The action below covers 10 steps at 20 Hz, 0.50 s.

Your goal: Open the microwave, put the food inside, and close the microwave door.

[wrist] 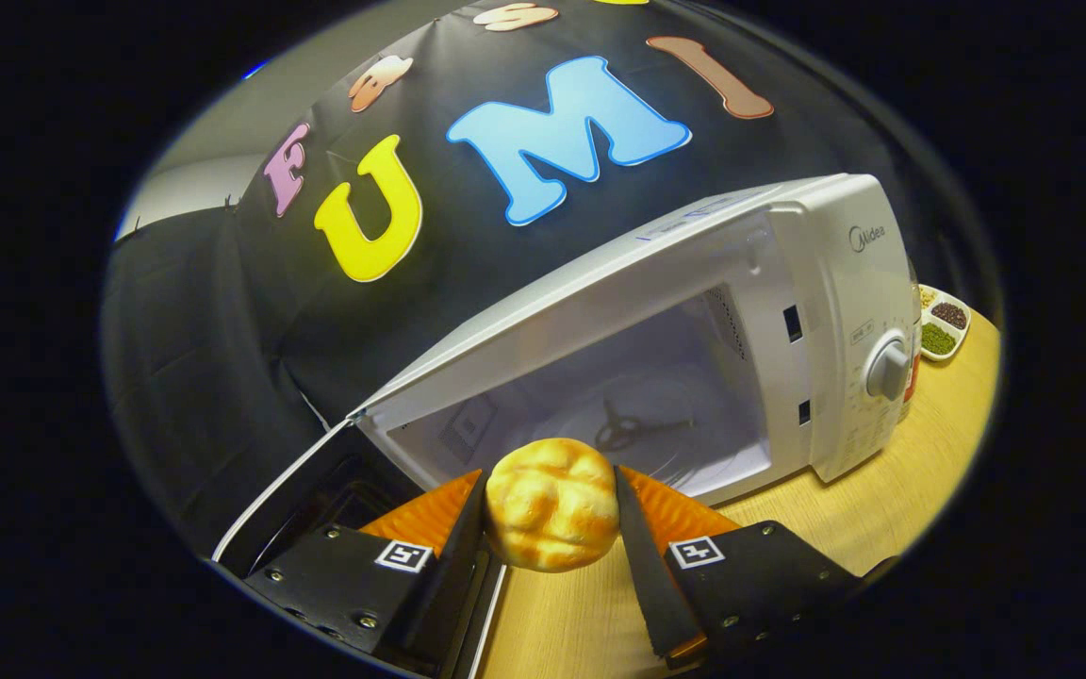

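A round golden bread bun (pixel 551 505) sits between my two fingers, and my gripper (pixel 551 514) is shut on it, held above the wooden table. Just beyond the bun stands the white microwave (pixel 826 283), tilted in my view. Its door (pixel 317 490) hangs open to the left of my fingers, and the lit white cavity (pixel 618 396) shows a glass turntable with its hub (pixel 623 429) directly ahead. A round control knob (pixel 887 370) sits on the panel to the right of the cavity.
The wooden table (pixel 892 509) runs under and to the right of the microwave. A small white divided dish (pixel 944 325) holding dark and green grains stands behind the microwave's right side. Black cloth walls close the booth behind and to the left.
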Motion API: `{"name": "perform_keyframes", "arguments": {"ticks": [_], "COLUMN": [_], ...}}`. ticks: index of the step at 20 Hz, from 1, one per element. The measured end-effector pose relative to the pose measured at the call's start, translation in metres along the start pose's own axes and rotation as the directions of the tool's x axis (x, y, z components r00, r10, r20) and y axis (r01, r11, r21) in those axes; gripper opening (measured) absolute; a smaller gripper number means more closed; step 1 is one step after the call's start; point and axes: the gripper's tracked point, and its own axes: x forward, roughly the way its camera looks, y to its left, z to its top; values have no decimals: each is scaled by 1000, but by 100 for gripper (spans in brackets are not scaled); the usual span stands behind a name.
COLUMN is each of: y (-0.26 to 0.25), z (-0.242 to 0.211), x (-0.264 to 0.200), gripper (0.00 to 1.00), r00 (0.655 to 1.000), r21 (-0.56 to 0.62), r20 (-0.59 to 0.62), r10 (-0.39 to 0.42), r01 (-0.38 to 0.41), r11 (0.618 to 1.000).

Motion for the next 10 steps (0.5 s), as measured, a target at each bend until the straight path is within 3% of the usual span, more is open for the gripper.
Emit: {"name": "perform_keyframes", "arguments": {"ticks": [10], "y": [-23], "z": [-9], "x": [55], "gripper": [77], "r00": [997], "r21": [127], "r20": [28], "r10": [-76], "r01": [72], "r11": [989]}}
